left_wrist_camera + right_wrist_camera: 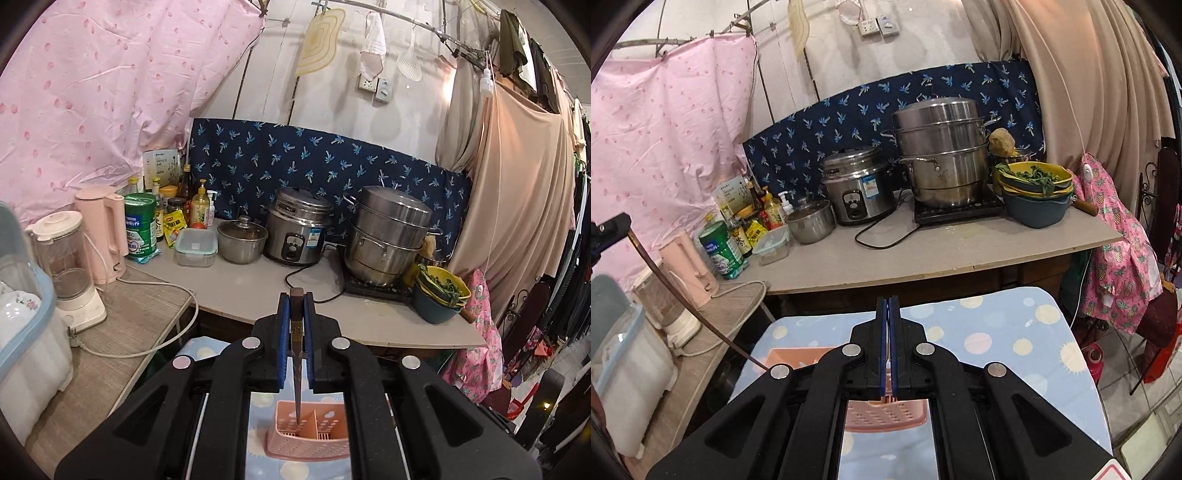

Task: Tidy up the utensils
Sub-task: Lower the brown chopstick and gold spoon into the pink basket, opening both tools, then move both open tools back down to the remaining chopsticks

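Blue-padded and black-framed, the left gripper (pixel 296 299) is clamped hard on a dark brown wooden chopstick (pixel 296 354), the thick end poking up above the pads and the tapered tip hanging down over a pink perforated plastic utensil holder (pixel 308 432) with a divider across its middle. Whether that tip is actually inside a compartment or only above it, the left wrist view will not settle. The holder stands on a light blue tablecloth with pastel dots (pixel 997 332). Over to the right wrist view, and the right gripper (pixel 888 301) has its blue pads pressed flat together; a thin pale sliver shows in the seam, too fine to say what it is. Below it the pink holder's slotted wall fills the gap in the frame. At the left edge of that view the chopstick sweeps down as a long dark curve from the left gripper's black tip toward the holder. Behind it all runs a grey countertop (pixel 960 247) carrying a stacked stainless steel steamer pot (pixel 942 158) on a black induction plate, a steel rice cooker (pixel 855 188) just beside it, a small lidded steel saucepan (pixel 809 221), and blue and yellow bowls with green leaves (pixel 1034 192) at the right end.
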Tool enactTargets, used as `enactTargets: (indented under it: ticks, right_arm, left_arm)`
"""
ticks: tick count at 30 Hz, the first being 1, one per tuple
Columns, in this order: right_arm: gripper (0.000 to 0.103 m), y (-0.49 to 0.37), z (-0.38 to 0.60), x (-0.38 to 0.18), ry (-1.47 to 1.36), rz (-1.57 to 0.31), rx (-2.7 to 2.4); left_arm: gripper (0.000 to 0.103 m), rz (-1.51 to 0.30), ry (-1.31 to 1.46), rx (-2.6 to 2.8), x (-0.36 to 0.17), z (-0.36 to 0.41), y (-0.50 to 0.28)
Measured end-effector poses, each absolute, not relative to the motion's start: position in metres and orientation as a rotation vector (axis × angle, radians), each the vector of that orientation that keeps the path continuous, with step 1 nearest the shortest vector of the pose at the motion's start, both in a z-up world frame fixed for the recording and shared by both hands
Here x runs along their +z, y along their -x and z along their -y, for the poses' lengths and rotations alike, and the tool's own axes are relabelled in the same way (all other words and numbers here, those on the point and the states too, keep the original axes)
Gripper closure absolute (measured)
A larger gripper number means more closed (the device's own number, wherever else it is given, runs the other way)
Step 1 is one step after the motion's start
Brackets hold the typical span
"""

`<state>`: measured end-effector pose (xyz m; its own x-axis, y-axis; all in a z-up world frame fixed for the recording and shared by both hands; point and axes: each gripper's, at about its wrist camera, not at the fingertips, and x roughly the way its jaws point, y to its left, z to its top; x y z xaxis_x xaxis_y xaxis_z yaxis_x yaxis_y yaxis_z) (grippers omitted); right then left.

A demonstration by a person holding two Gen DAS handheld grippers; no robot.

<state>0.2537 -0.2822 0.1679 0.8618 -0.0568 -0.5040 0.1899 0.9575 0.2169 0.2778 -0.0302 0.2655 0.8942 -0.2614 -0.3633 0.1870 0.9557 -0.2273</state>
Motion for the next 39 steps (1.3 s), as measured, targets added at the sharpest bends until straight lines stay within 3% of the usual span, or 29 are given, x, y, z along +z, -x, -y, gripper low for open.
enactTargets:
  ticks: [9, 13, 16, 26, 32, 39]
  right_arm:
    - [0.101, -0.286, 0.28, 0.121, -0.247, -0.619, -0.128]
    - [0.094, -0.291, 0.278, 0.108, -0.246, -0.634, -0.136]
    - [0.086, -0.288, 0.279, 0.108, -0.251, -0.63, -0.144]
    - [0.072, -0.231, 0.272, 0.136, -0.23, -0.571, -0.144]
    - [0.067, -0.168, 0.257, 0.134, -0.206, -0.581, -0.134]
    - [0.067, -0.093, 0.235, 0.101, -0.189, -0.662, -0.128]
  left_arm:
    - [0.096, -0.506, 0.165, -0.239, 0.215, 0.047, -0.314]
    - [0.096, -0.535, 0.14, -0.247, 0.2, 0.052, -0.319]
    - [0.09, -0.543, 0.125, -0.239, 0.193, 0.053, -0.319]
    - [0.054, -0.56, 0.092, -0.224, 0.191, 0.046, -0.281]
    - [0.047, -0.604, 0.056, -0.235, 0.175, 0.036, -0.232]
    - [0.047, -0.709, 0.006, -0.237, 0.125, 0.023, -0.168]
